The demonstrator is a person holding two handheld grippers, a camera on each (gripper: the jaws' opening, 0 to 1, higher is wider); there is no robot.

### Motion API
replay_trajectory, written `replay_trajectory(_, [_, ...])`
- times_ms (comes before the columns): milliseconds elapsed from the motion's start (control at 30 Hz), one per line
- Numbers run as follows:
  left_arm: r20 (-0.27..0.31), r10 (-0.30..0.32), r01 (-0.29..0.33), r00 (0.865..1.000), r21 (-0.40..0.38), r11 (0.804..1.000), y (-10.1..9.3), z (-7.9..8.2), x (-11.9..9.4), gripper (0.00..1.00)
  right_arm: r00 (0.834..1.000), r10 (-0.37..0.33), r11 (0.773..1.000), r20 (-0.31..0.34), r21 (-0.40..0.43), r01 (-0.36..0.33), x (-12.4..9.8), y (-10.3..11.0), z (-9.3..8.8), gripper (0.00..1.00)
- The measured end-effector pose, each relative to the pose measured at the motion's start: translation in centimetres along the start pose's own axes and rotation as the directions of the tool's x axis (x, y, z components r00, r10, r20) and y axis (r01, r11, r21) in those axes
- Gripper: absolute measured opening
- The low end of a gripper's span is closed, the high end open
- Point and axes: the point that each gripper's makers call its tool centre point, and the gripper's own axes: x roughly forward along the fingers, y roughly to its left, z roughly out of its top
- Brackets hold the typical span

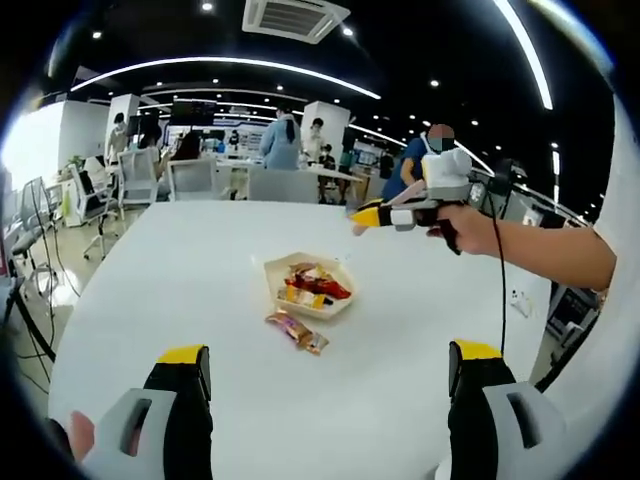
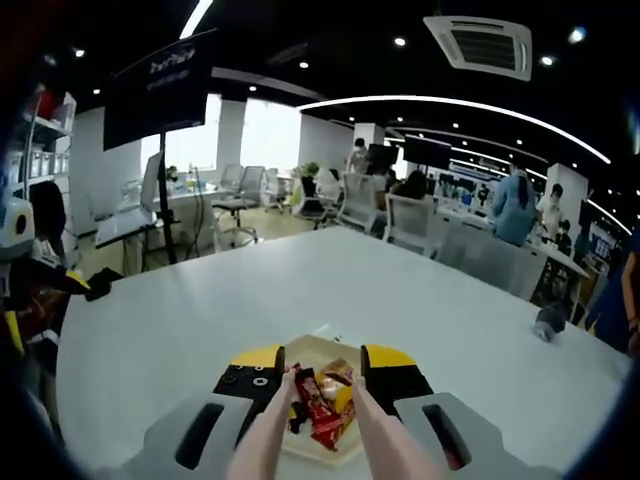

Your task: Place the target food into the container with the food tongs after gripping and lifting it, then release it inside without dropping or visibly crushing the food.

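A shallow container (image 1: 308, 285) sits near the middle of the table (image 1: 200, 290), with wrapped snacks (image 1: 315, 286) lying inside it. One more snack packet (image 1: 297, 331) lies on the table just in front of the container, on the near side in the left gripper view. Chairs (image 1: 195, 178) and desks stand behind the table's far edge.

White table (image 1: 200, 290) in an open office; chairs (image 1: 190, 178) along its far edge, people (image 1: 282, 140) standing beyond, ceiling vent (image 1: 295, 17) overhead, hanging dark sign (image 2: 158, 88).
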Motion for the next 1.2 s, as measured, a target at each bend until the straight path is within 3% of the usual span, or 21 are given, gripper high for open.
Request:
replay_trajectory(200, [0.015, -0.011, 0.011, 1.0, 0.013, 1.0, -1.3, -0.1, -0.6, 0.99, 1.0, 0.014, 1.0, 0.009, -0.008, -0.014, -2.5, 1.3, 0.2, 0.3])
replay_trajectory(400, [0.022, -0.012, 0.012, 1.0, 0.026, 1.0, -2.4, -0.9, -1.8, 0.99, 0.999, 0.008, 0.999, 0.054, 0.048, -0.01, -5.2, 2.9, 0.4, 0.3])
replay_trajectory(667, [0.032, -0.037, 0.035, 0.999, 0.036, 0.999, -3.9, -1.0, -2.3, 0.99, 0.998, -0.001, 0.998, 0.055, 0.07, -0.003, -9.2, 5.3, -1.2, 0.3])
replay_trajectory(1200, [0.005, -0.09, 0.089, 0.996, 0.113, 0.99, -6.2, -0.1, -2.0, 0.98, 0.998, -0.023, 0.991, 0.058, 0.132, 0.015, -14.3, 7.9, -4.3, 0.3])
